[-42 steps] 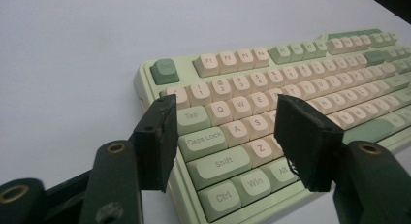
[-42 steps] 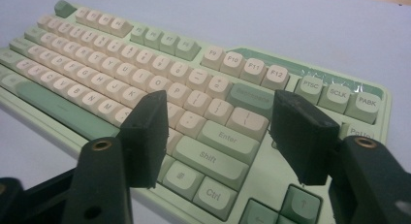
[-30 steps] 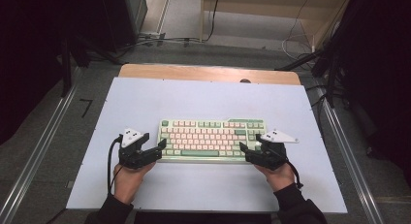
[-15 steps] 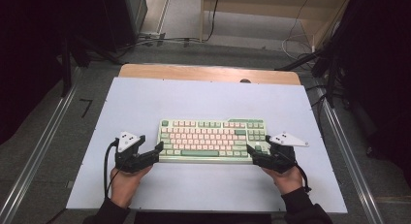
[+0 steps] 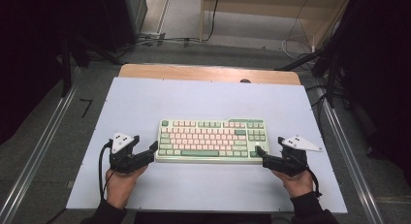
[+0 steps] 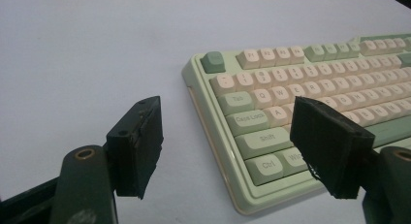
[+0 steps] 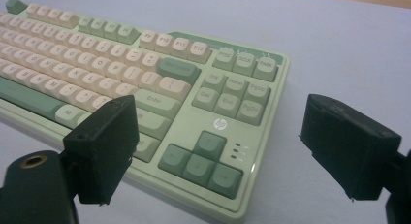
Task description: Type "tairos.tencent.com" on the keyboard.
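Black, matte and blocky, our left gripper (image 5: 154, 147) and right gripper (image 5: 259, 152) sit nearest us, one at each near corner of the keyboard (image 5: 212, 140). Both have just been opening; the jaws stand wide with nothing held, close beside the case without pressing it. Its pale green plastic shell has rounded edges, with smooth cream and darker green keycaps in neat rows. It lies flat at mid-table on the matte white board (image 5: 145, 98). Beyond that we see a wooden strip (image 5: 194, 72), then grey floor with loose cables (image 5: 160, 39).
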`<state>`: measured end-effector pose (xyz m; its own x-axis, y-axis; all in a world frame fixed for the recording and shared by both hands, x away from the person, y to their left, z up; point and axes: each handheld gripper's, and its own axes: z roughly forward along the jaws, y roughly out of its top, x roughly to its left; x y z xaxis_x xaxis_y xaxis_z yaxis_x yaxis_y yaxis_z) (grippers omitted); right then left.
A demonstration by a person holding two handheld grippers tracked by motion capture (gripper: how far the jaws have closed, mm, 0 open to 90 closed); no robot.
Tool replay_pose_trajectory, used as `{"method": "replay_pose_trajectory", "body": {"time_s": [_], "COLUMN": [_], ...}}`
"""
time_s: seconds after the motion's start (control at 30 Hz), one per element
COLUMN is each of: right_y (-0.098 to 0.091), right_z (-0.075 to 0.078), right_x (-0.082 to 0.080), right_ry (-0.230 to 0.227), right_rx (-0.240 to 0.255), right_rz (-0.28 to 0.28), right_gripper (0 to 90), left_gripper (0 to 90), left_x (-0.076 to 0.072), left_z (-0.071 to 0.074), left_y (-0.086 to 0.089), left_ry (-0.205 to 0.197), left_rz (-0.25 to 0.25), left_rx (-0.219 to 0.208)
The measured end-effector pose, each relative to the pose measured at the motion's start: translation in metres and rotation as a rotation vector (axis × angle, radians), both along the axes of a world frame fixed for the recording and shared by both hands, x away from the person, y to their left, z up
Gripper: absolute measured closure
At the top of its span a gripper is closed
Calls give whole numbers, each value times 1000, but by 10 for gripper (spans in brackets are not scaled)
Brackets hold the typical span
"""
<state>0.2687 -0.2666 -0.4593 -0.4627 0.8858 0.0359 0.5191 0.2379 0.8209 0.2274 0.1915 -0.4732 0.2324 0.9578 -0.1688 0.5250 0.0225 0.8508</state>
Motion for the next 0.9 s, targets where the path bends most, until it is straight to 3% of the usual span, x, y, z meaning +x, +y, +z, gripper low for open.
{"method": "replay_pose_trajectory", "body": {"time_s": [0.9], "right_y": [-45], "right_z": [-3], "right_x": [-12], "right_ry": [3], "right_rx": [12], "right_rz": [-98], "right_gripper": [112], "left_gripper": [284], "left_x": [5], "left_z": [-9], "left_y": [19], "left_ry": [11], "left_rz": [98], "left_rx": [19]}}
